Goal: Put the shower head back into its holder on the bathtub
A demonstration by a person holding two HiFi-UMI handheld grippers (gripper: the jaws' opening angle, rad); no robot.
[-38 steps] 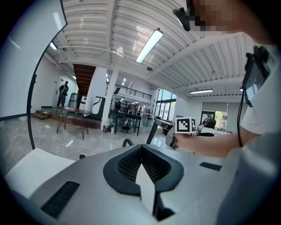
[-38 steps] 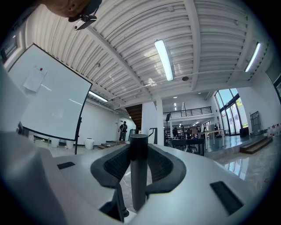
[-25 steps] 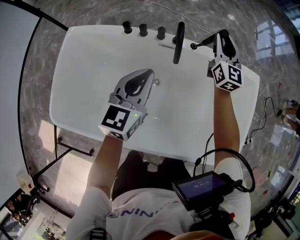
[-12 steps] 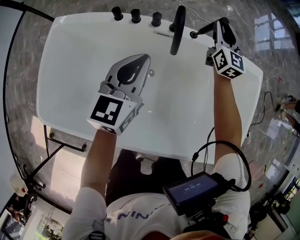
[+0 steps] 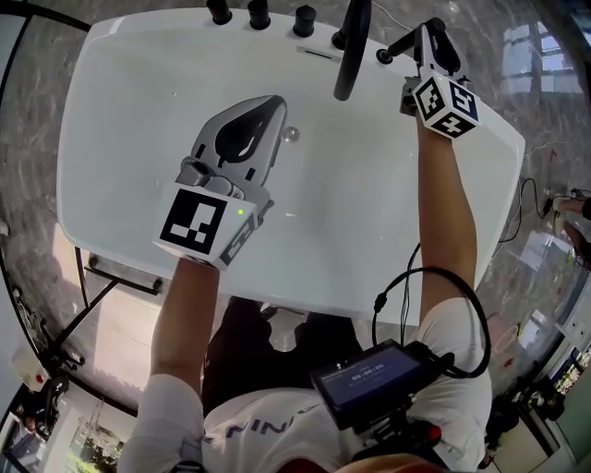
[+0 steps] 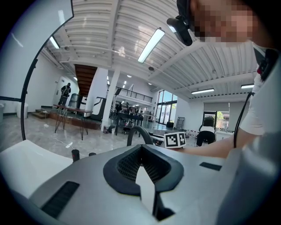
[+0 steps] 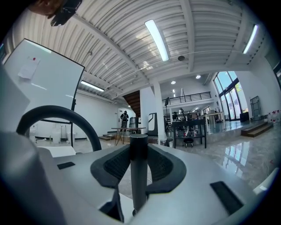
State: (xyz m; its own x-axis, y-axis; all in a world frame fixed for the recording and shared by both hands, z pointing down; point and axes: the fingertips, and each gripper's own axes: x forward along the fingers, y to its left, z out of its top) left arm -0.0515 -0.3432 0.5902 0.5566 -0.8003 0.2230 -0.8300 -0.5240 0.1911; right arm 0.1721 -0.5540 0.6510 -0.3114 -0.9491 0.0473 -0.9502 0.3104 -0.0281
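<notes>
- Right tongs (image 5: 423,37) pinching shower head (image 5: 395,48); lowered since a second ago toward bathtub (image 5: 111,139) rim at 1 o'clock.
- Left tongs (image 5: 277,102) pressed together, empty, lowered too.
- Seating in holder likely imminent.

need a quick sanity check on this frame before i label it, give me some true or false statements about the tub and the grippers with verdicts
1. The right gripper is shut on the black shower head. True.
2. The left gripper holds one of the knobs. False: nothing is between its jaws, and it hangs over the inside of the tub.
3. Three black knobs stand in a row on the far rim. True.
4. The bathtub is black. False: it is white.
5. The curved black spout stands between the knobs and the right gripper. True.
</notes>
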